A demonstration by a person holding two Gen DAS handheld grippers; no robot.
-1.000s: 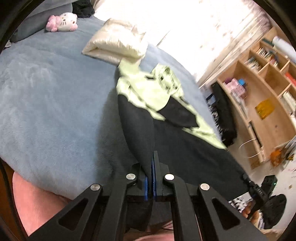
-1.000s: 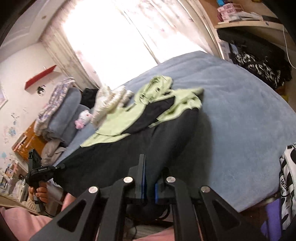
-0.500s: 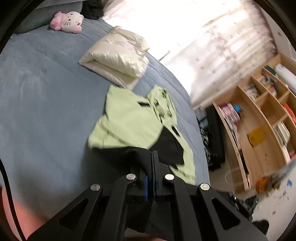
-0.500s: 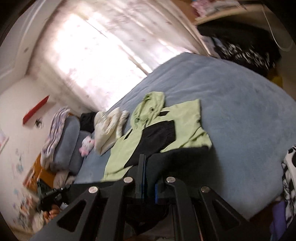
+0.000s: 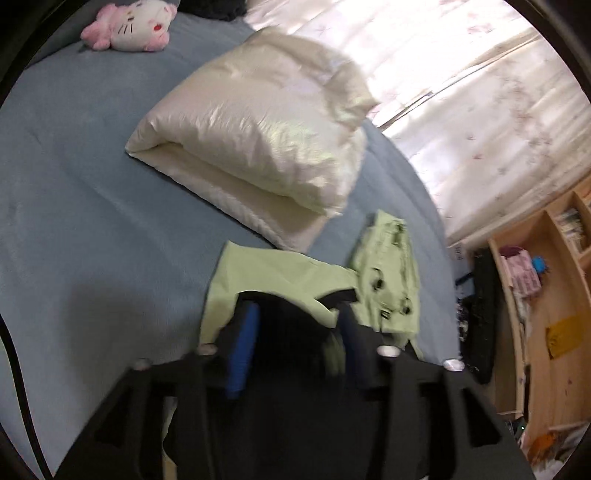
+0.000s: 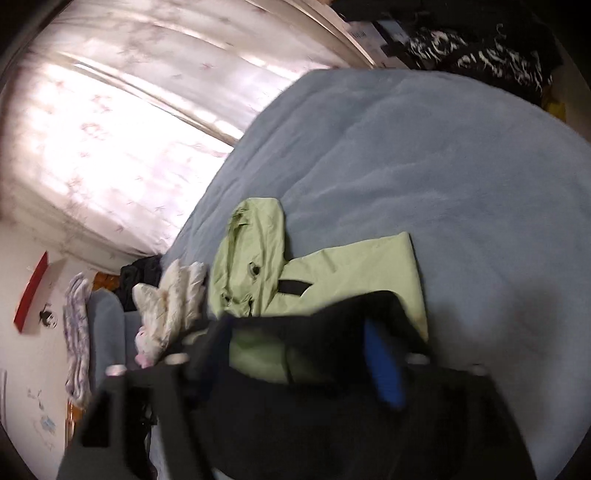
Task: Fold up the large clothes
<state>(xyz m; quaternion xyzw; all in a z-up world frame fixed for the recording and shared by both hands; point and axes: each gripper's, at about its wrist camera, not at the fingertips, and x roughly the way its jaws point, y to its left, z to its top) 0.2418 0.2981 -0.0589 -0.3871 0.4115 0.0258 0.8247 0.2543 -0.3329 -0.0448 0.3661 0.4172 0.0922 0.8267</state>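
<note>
A light green and black jacket (image 5: 277,273) lies on the blue bed (image 5: 74,184), hood (image 5: 391,273) toward the window. Its black lower half (image 5: 291,314) is folded up over the green chest. My left gripper (image 5: 295,325) hovers at that black edge; its jaws are opening, the blue pads (image 5: 242,343) stand apart and black fabric lies loose between them. In the right wrist view the jacket (image 6: 351,266) shows the same fold. My right gripper (image 6: 299,347) is also opening over the black edge (image 6: 332,310), and its pads do not press on the fabric.
A folded cream puffer garment (image 5: 258,122) lies just beyond the jacket, and a pink and white plush toy (image 5: 129,26) sits farther back. Wooden shelves (image 5: 546,295) stand right of the bed, with sunlit curtains (image 5: 461,74) behind. A black and white clothes pile (image 6: 480,55) sits off the bed.
Both grippers swept forward over the bed, carrying the black hem onto the green upper part. Both were shut on the hem and now have their jaws apart.
</note>
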